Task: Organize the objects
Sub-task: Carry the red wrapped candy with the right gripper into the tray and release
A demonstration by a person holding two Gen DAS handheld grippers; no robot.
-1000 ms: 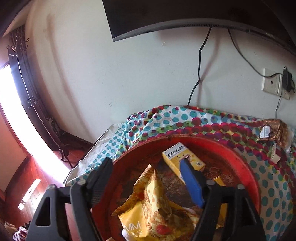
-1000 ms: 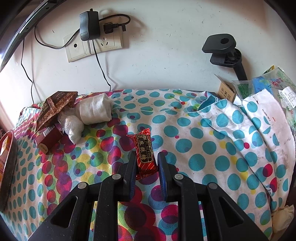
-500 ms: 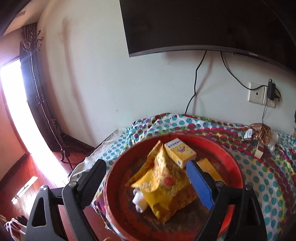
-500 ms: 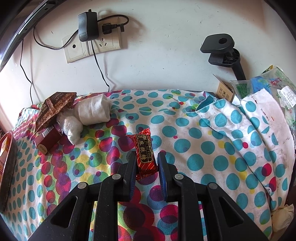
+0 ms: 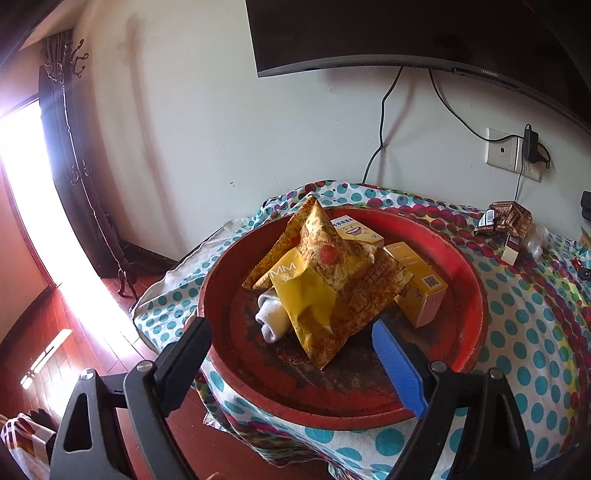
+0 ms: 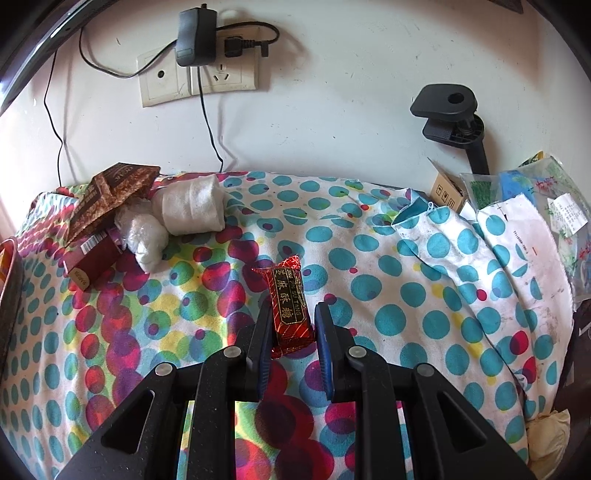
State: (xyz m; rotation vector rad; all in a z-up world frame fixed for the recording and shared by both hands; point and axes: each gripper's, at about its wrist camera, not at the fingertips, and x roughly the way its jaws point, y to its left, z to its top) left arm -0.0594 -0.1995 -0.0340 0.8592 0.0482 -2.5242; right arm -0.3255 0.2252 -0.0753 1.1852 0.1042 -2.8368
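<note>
Tray (image 5: 476, 295): two boxes (image 5: 417, 284), one bag (image 5: 325, 291).

A white wall (image 5: 258, 140) carries a dark screen (image 5: 406, 33) and sockets (image 6: 199, 79). Bright daylight floods the window (image 5: 22, 155) onto red wood floor (image 5: 44, 354).

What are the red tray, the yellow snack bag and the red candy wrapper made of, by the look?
Red tray: probably plastic or lacquer, can't tell which; glossy rim, floor worn dark and patchy.
Yellow snack bag: thin printed plastic film; creased, with serrated seal edges.
Red candy wrapper, gripped in the right gripper: metallised foil-like film; shiny, crimped ends.
</note>
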